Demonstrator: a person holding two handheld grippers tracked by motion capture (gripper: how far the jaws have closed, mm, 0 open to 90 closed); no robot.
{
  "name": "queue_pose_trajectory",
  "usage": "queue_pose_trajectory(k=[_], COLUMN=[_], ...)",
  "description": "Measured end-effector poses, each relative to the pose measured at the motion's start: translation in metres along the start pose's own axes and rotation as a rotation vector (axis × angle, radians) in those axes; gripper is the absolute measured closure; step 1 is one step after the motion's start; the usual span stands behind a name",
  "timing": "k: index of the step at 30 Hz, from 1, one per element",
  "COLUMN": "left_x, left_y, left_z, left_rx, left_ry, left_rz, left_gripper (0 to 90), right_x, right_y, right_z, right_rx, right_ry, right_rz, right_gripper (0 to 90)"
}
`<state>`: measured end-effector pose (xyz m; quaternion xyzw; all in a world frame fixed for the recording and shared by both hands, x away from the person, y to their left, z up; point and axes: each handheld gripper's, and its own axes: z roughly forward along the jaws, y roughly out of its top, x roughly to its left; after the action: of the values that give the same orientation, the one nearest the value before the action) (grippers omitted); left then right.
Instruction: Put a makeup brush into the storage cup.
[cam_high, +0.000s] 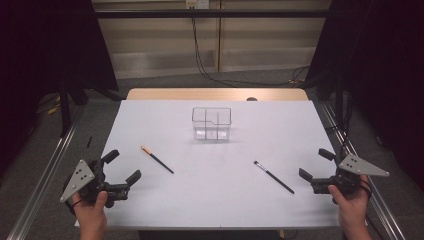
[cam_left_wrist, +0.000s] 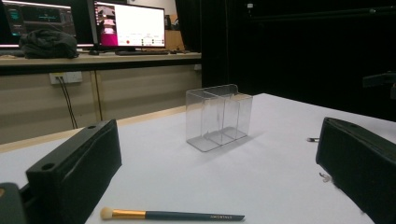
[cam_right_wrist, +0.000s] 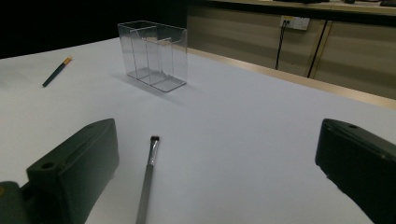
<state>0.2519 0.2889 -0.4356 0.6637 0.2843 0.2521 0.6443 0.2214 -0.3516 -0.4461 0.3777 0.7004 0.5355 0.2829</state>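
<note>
A clear plastic organiser (cam_high: 211, 123) with compartments stands upright on the white table (cam_high: 215, 200), past its middle; it also appears as the organiser (cam_left_wrist: 218, 116) and the organiser (cam_right_wrist: 152, 55). A brush with a pale tip and gold ferrule (cam_high: 156, 159) lies left of centre, just ahead of my left gripper (cam_high: 122, 167), which is open and empty; the same brush (cam_left_wrist: 173, 215) lies low between its jaws. A thin black brush (cam_high: 273, 177) lies right of centre, near my right gripper (cam_high: 316, 164), also open and empty. That black brush (cam_right_wrist: 148, 175) lies between its jaws on the table.
The table's wooden far edge (cam_high: 215, 93) meets a grey floor with cables (cam_high: 220, 75). Metal rails (cam_high: 45, 170) run along both sides. Monitors (cam_left_wrist: 128, 24) and a desk stand beyond the table in the left gripper view. Black curtains flank the space.
</note>
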Motion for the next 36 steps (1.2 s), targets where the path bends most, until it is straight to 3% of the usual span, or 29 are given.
queue_pose_trajectory(k=[22, 31, 36], left_x=[0.003, 0.004, 0.007], left_y=[0.003, 0.006, 0.004], left_z=[0.010, 0.023, 0.033], left_rx=[-0.004, -0.012, 0.007], left_ry=[0.002, 0.001, 0.002], left_rz=[-0.009, -0.017, -0.021], left_gripper=[0.0, 0.0, 0.0], right_x=[0.001, 0.000, -0.002], right_y=[0.000, -0.002, -0.004], right_z=[0.001, 0.000, -0.001], right_rx=[0.003, 0.001, 0.005], right_ry=[0.007, 0.005, 0.007], right_rz=[-0.016, -0.020, -0.012], right_gripper=[0.0, 0.0, 0.0])
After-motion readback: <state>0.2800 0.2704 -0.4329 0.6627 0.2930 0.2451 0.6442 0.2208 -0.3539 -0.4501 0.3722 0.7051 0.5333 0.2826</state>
